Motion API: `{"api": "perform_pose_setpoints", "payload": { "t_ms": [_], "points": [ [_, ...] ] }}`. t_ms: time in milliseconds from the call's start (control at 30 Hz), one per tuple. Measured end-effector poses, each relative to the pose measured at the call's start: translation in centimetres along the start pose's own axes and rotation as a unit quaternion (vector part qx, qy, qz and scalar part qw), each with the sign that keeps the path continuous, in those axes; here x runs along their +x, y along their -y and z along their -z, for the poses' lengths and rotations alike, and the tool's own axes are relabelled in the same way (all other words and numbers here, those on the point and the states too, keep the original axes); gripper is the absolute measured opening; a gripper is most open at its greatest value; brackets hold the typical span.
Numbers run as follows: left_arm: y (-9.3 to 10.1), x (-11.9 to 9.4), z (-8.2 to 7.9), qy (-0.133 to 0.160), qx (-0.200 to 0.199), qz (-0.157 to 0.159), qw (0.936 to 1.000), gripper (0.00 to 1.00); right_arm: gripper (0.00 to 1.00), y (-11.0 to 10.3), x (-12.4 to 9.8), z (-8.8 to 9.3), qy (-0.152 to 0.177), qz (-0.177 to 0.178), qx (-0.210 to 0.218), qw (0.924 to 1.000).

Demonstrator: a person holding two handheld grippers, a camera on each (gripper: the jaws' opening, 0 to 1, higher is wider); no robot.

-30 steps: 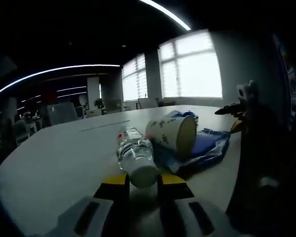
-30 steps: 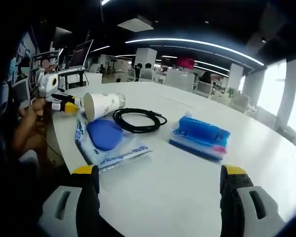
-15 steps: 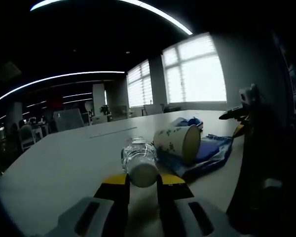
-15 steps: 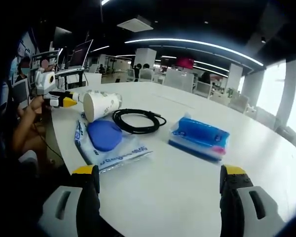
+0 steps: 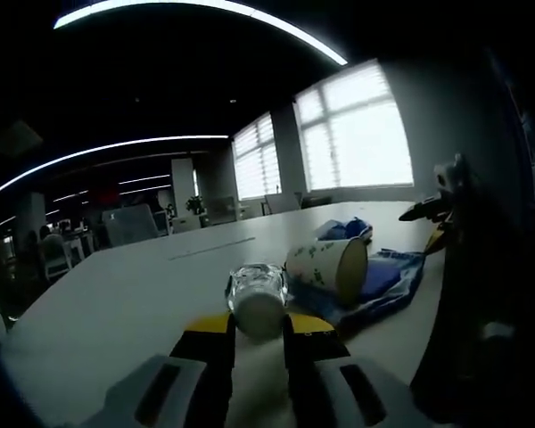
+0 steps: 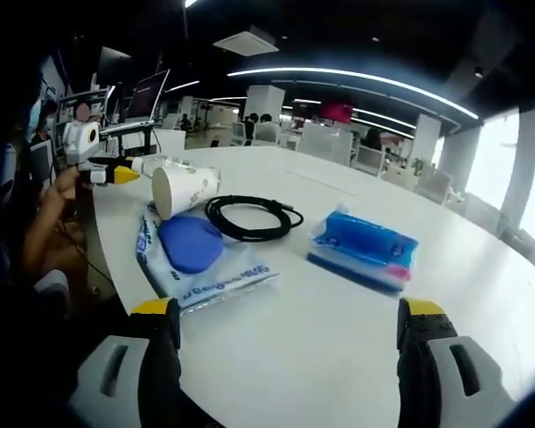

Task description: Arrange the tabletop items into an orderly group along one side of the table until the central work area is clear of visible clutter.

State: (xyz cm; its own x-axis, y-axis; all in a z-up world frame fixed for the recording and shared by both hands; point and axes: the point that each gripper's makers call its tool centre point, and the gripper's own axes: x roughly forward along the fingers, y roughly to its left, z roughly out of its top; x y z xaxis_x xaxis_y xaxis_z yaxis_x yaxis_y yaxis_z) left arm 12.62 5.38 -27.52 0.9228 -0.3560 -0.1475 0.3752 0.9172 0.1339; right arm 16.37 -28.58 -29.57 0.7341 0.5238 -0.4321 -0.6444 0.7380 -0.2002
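Left gripper view, left gripper (image 5: 257, 323) clamps water bottle (image 5: 256, 295) (beside cup (image 5: 330, 267)), right gripper (image 6: 285, 332) spread.

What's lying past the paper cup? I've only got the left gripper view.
Observer: A coiled black cable lies on the table beside the paper cup.
Operator: I've got the water bottle in the left gripper. Is the right gripper free?
Observer: Yes, its jaws stand wide open, empty.
Operator: Anything past the cable?
Observer: A blue tissue pack, lying apart from it.
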Motion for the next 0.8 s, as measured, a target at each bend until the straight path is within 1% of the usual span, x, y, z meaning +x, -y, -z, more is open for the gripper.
{"api": "perform_pose_setpoints", "payload": {
  "t_ms": [433,800],
  "points": [
    [-0.8,-0.8,-1.3,0.015,0.005,-0.009,0.9998,0.19,0.98,0.4,-0.4,0.0,-0.002,0.008,0.002,1.0],
    [-1.4,-1.6,-3.1,0.032,0.014,-0.017,0.9992,0.19,0.98,0.3,-0.4,0.3,-0.002,0.008,0.007,0.9999]
  ]
}}
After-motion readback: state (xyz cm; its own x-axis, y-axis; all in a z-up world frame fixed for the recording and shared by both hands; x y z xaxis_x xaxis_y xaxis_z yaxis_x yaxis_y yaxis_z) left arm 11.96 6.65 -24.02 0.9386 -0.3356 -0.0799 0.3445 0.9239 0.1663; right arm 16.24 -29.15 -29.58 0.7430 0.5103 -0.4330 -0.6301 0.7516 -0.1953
